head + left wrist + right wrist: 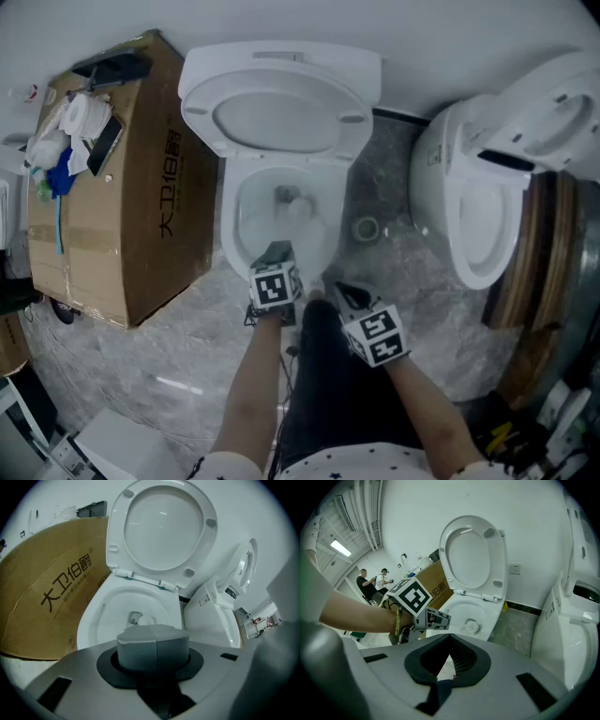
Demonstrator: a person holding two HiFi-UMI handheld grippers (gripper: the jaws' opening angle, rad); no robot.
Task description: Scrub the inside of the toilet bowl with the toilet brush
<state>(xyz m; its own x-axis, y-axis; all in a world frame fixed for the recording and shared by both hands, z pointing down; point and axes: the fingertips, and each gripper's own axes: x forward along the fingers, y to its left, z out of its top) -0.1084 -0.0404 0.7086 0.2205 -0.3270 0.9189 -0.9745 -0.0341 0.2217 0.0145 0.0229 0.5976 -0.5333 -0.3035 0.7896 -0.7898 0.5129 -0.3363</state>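
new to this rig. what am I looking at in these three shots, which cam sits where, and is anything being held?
There is no robot. A person holds a two-jaw gripper in each hand, and the marker cubes are part of the grippers. The head view looks down from the person's head. The other two views ride on the grippers and look along their jaws.

The left gripper is at the front rim of the toilet, whose lid is up. Its jaws are together, with nothing visible between them. The right gripper is open and empty.

A white clump, possibly the brush head, sits at the bowl's bottom. A cardboard box stands on the left and a second toilet on the right.
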